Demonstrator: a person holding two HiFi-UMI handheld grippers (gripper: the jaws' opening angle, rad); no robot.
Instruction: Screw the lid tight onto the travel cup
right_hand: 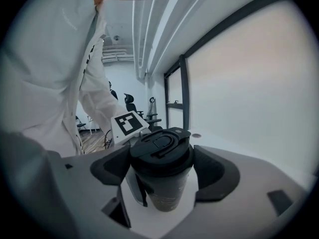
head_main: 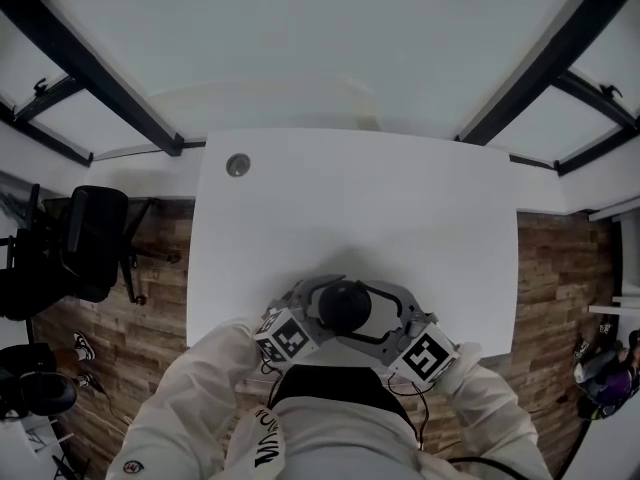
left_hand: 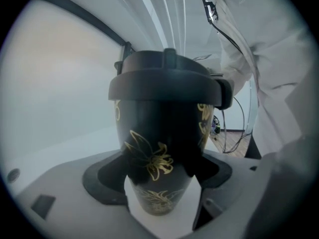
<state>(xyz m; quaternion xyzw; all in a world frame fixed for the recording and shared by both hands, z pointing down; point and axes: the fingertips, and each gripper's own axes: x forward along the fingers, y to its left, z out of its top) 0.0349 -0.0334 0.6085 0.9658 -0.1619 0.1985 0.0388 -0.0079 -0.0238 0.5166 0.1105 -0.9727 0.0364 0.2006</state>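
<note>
At the near edge of the table (head_main: 350, 198), with your left gripper (left_hand: 159, 180) clamped on the body of the travel cup (left_hand: 158, 128) and your right gripper (right_hand: 160, 169) closed around its lid (right_hand: 160, 144), a tilted twist could cross-thread the lid or spin the cup in your hold.

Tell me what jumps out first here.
A black cup with gold flowers stands at the white table's near edge, with its lid on. The left gripper clamps the cup's body, and the right gripper grips the lid.
</note>
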